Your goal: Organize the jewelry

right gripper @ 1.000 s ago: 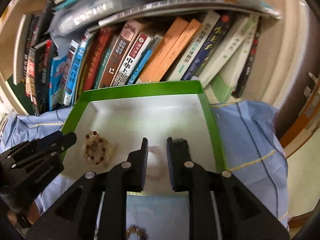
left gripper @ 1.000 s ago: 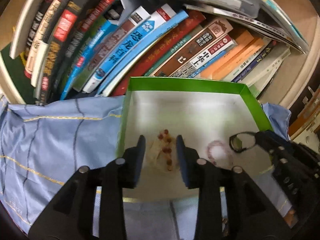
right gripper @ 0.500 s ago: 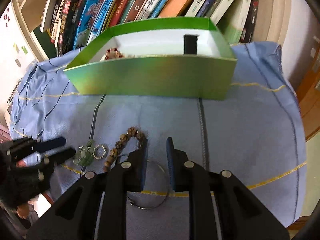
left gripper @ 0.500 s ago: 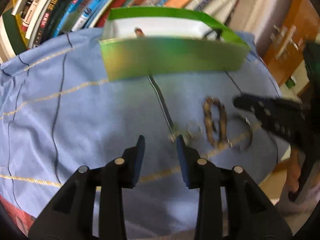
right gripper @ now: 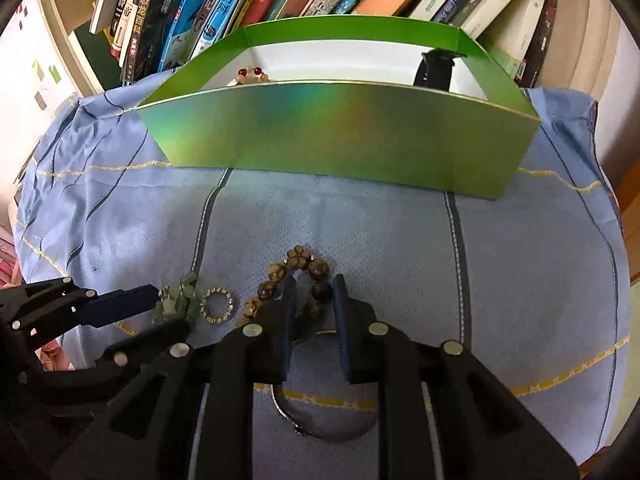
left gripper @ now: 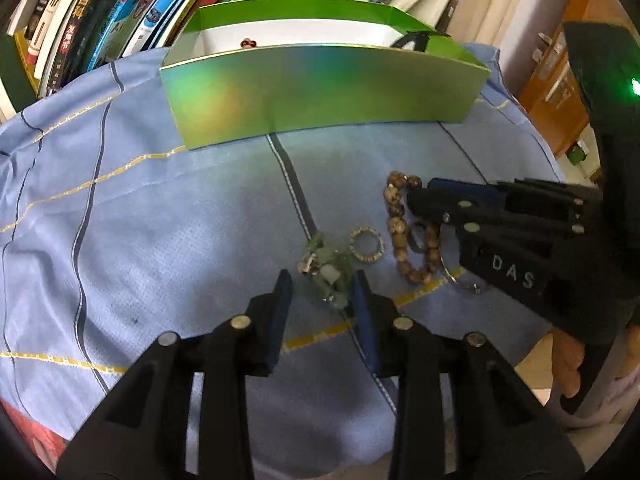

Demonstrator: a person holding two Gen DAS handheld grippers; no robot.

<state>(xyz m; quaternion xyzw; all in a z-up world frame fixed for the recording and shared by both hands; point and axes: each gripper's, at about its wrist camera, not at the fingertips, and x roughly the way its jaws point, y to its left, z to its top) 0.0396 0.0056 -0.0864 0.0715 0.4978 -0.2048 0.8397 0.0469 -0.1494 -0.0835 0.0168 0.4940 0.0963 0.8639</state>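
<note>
A: How much room is there?

B: The box closes off 12 o'clock, its long wall running 9 to 3, with books packed behind it. Between that wall and the jewelry the cloth is bare. In the left view the cloth drops away at 4 to 5 o'clock; in the right view its edge curves down at 3.

A: And the grippers?

B: Both tilt steeply down at the cloth, side by side. The left gripper has just been closing and stands narrowly spread astride the charm; its right pad is against the charm, and the left pad is just clear. The right gripper is also narrowly spread, astride the far arc of the beads, with one dark bead between the pads. I can't see a squeeze.

A: How do the pieces lie?

B: All flat on the cloth, near its front edge. In the left view the charm's long axis runs 11 to 5, the ring sits just beside it at 2, and the beads form a narrow loop stretched 12 to 6. The bangle lies under the right gripper. A red bracelet and a black band are in the box
</note>
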